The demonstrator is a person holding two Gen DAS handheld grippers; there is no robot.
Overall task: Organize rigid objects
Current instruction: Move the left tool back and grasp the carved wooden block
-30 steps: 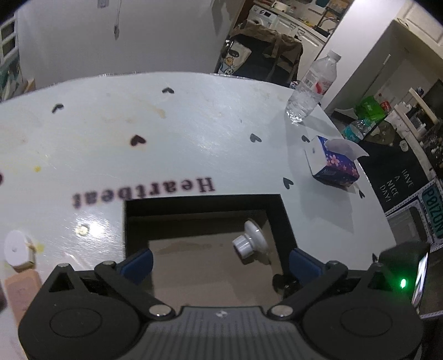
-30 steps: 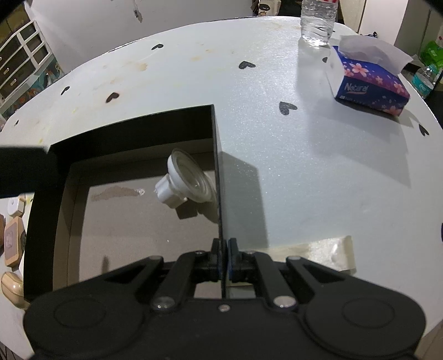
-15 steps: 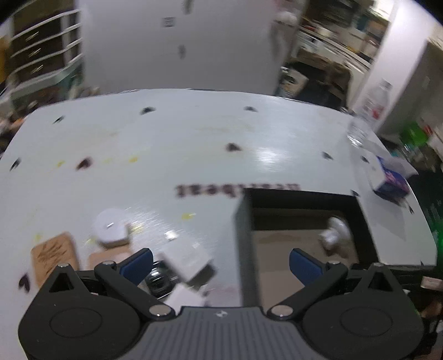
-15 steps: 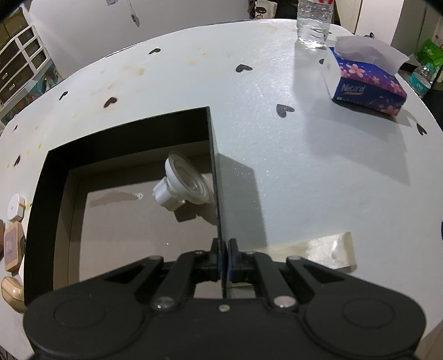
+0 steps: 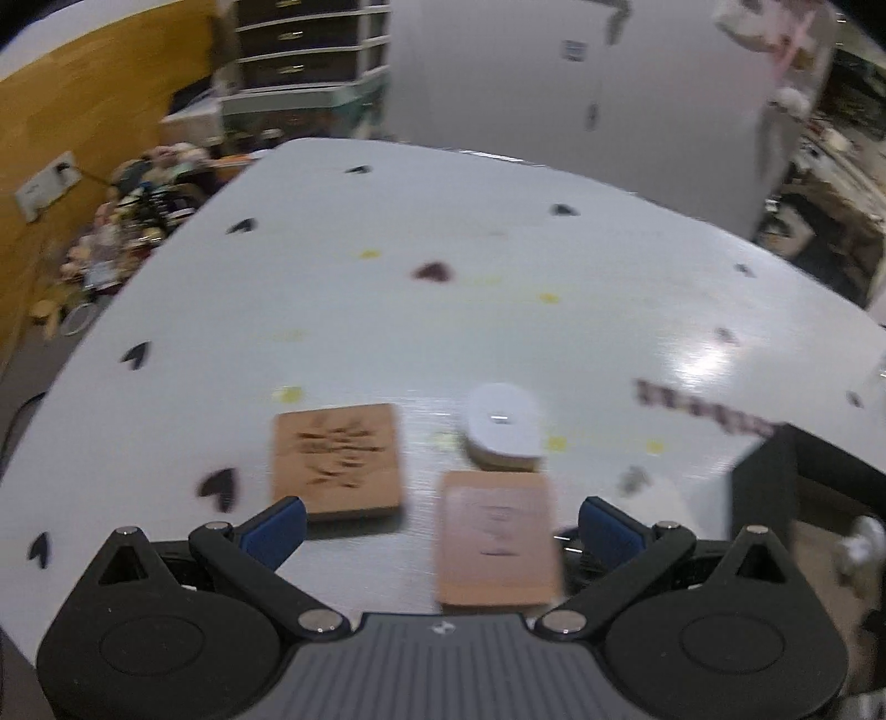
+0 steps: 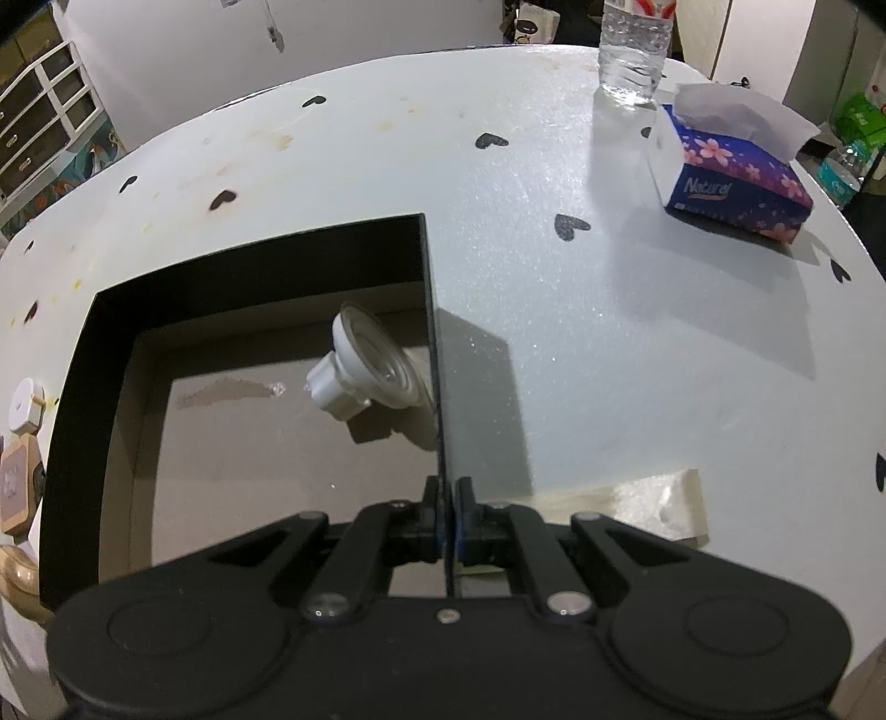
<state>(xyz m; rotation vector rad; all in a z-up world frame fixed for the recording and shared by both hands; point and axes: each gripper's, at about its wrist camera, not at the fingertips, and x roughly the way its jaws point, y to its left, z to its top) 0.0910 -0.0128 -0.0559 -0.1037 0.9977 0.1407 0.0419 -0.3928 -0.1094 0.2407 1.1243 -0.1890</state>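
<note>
A black box [image 6: 99,354] with a brown floor stands on the white table, and a white plastic funnel-shaped part [image 6: 365,368] lies inside it. My right gripper [image 6: 447,515] is shut on the box's right wall [image 6: 434,354]. In the left wrist view, blurred by motion, my left gripper [image 5: 440,526] hangs open over loose items: a pale pink block [image 5: 495,545] between the fingers, a brown engraved wooden tile [image 5: 335,459] beside the left finger, and a white round disc [image 5: 504,423] just beyond. Nothing is gripped there. The box corner [image 5: 775,482] shows at the right.
A blue flowered tissue box [image 6: 731,177] and a clear water bottle [image 6: 634,50] stand at the table's far right. A strip of tape [image 6: 653,498] lies near my right gripper. More small items [image 6: 22,404] sit left of the box. Shelves and clutter lie beyond the table's left edge.
My left gripper has swung left, away from the box, and now hovers over the loose blocks and disc. My right gripper has kept its hold on the box wall.
</note>
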